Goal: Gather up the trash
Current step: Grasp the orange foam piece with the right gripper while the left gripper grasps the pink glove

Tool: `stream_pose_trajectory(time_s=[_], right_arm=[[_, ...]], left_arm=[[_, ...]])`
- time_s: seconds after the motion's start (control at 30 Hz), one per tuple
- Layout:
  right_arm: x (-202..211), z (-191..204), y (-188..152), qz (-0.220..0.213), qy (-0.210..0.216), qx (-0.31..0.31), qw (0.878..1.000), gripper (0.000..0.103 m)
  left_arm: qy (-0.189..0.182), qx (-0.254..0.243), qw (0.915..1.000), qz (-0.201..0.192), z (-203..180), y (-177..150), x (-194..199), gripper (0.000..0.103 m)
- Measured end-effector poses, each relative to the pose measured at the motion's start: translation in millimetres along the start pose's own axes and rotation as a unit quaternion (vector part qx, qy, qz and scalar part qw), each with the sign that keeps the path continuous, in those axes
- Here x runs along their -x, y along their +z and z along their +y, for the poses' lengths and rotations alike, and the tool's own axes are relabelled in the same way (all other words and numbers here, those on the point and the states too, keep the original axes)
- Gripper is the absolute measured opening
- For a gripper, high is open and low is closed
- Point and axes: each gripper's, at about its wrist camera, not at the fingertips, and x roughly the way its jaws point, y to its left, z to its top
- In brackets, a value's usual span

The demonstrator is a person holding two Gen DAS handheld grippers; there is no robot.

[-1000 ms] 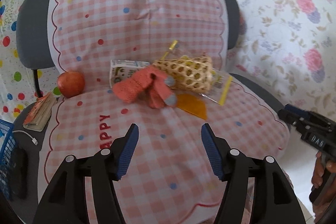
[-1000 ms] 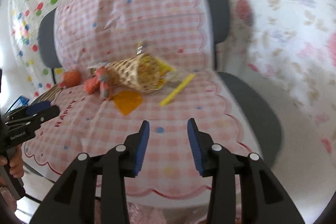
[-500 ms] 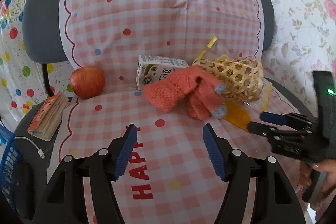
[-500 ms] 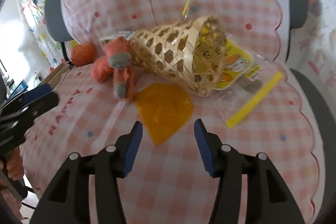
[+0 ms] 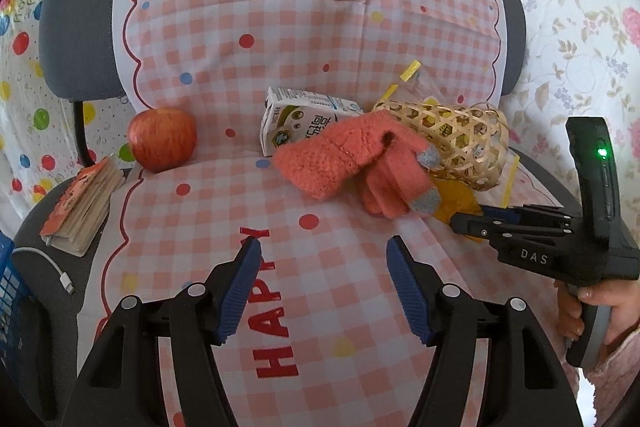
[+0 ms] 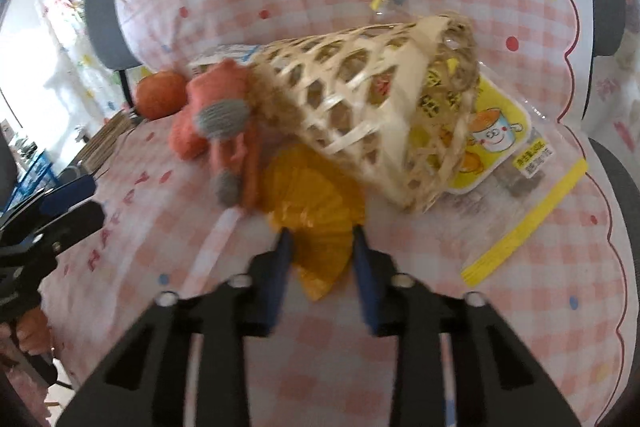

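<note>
The right gripper (image 6: 320,239) is lowered over the near edge of the crinkled orange paper cupcake liner (image 6: 316,195), which lies flat on the pink-checked cloth (image 6: 400,367) covering the chair seat. Its fingers are spread, one on each side of the liner, not yet pinching it. Judged from its pleated, flattened form, the liner is very light, thin and easily crushed; take hold at the free near edge, clear of the knitted orange glove (image 6: 224,115) that touches its far left side.

Behind the liner, a woven bamboo cone basket (image 6: 360,99) lies on its side over a yellow printed plastic snack bag (image 6: 496,143).

The left gripper (image 5: 322,283) hovers with fingers spread wide, holding nothing.

Only the left wrist view shows clearly the white milk carton (image 5: 304,119) behind the glove, the red apple (image 5: 162,139) and a small notebook (image 5: 82,203). There the liner is almost hidden. Only the right wrist view shows the whole liner and the bag's print.
</note>
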Motion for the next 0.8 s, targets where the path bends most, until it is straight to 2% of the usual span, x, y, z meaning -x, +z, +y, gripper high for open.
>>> stream_pose_trajectory(time_s=[0.1, 0.23, 0.37, 0.43, 0.53, 0.63, 0.8], right_arm=[[12.0, 5.5, -8.2, -0.012, -0.007, 0.002, 1.0, 0.01], [46.3, 10.1, -24.6, -0.051, -0.031, 0.001, 0.998, 0.006], [93.2, 2.5, -38.4, -0.106, -0.092, -0.015, 0.99, 0.006], [103.8, -2.4, -40.0, -0.12, -0.102, -0.026, 0.987, 0.006], [116.0, -10.0, -43.4, -0.132, -0.109, -0.039, 0.984, 0.006], [123.6, -17.1, -47.3, -0.141, -0.11, -0.046, 0.983, 0.006], [125.6, -22.4, -50.3, -0.147, -0.105, -0.056, 0.982, 0.006]], left_arm=[[0.002, -0.005, 1.0, -0.003, -3.0, -1.4, 6.6, 0.066], [-0.003, -0.017, 0.9998, -0.008, -13.2, -0.5, 14.6, 0.066], [-0.012, -0.033, 0.9994, -0.006, -31.9, 1.8, 10.6, 0.066], [-0.019, -0.038, 0.9991, -0.005, -43.8, 5.6, 4.4, 0.066], [-0.027, -0.038, 0.9989, -0.001, -56.3, 14.2, -8.4, 0.066], [-0.038, -0.016, 0.9991, 0.011, -60.5, 24.7, -27.2, 0.064], [-0.015, 0.006, 0.9995, 0.029, -69.0, 38.9, -59.7, 0.064]])
